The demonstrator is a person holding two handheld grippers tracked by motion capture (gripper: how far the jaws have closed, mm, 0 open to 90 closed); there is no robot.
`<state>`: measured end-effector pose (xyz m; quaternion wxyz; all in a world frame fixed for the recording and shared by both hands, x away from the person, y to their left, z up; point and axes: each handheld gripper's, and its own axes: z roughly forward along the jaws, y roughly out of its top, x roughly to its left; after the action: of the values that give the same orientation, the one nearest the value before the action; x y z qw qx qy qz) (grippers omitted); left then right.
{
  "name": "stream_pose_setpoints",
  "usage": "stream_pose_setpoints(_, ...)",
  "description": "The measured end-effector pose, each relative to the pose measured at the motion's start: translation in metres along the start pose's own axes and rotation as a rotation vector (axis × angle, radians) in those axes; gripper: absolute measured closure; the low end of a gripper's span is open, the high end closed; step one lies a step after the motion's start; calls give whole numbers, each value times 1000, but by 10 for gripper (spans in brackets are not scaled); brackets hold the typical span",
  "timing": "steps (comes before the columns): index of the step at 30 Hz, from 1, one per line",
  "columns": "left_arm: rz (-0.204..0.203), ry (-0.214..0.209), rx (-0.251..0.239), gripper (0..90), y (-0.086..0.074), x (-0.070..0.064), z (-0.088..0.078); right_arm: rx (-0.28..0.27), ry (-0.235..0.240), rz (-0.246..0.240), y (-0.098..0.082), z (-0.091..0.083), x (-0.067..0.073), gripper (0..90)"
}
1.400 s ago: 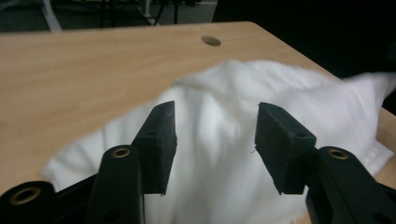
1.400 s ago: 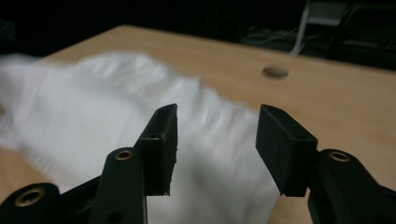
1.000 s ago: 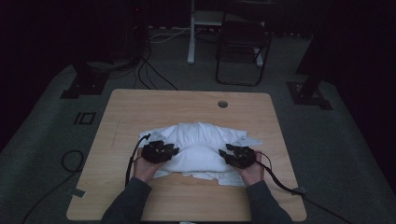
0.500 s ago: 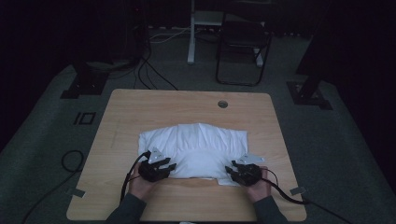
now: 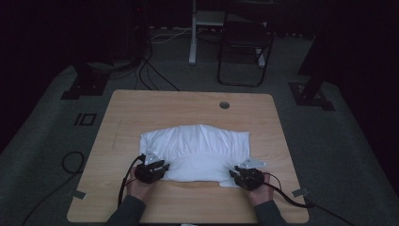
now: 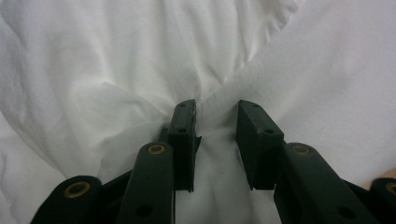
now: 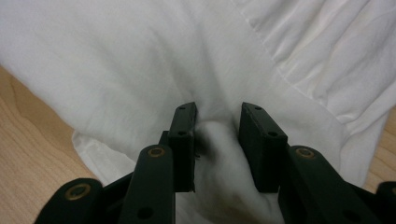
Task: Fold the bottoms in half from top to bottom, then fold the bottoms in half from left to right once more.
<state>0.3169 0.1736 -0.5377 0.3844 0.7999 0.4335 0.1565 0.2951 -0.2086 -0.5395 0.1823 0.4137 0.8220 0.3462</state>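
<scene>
A white cloth garment, soft and creased with fine pleat-like wrinkles across its far half, lies folded into a rough rectangle on the near half of a light wooden table with rounded corners and a round cable hole near its far edge. The left gripper sits at the garment's near left corner, the right gripper at its near right corner. In each gripper view the 2 black, blocky jaws stand partly apart with a raised ridge of white fabric bunched between them; both pairs have just been closing, and the pads press the fold on either side. Grey carpet surrounds the table in a dim room, with a black folding chair, a white stand and loose cables beyond. Compared with 1 second earlier, the puffed-up heap now lies flatter and wider, and both hands sit nearer the table's front edge
</scene>
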Motion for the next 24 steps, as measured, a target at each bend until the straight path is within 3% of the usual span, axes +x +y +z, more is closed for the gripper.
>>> stream_pose_setpoints(3, -26, 8, -30, 646, 2, 7, -1, -8, 6, 11, 0, 1, 0, 661)
stream_pose_setpoints(6, -106, 54, -121, 524, 7, 18, -12, -11, 13, 23, 0, 2, -1, 658)
stream_pose_setpoints(10, -187, 111, -156, 367, 10, 39, -20, -18, 16, 28, 1, 3, -2, 651)
stream_pose_setpoints(13, -244, 129, -135, 302, 7, 49, -20, -22, 18, 29, 0, 3, -2, 648)
stream_pose_setpoints(19, -259, 179, -95, 247, 5, 52, -14, -38, 43, 43, -2, 3, -5, 641)
stream_pose_setpoints(21, -277, 197, -68, 194, 4, 54, -10, -39, 47, 42, -2, 3, -6, 640)
stream_pose_setpoints(24, -306, 231, -66, 157, 4, 57, -7, -39, 48, 41, -2, 3, -6, 636)
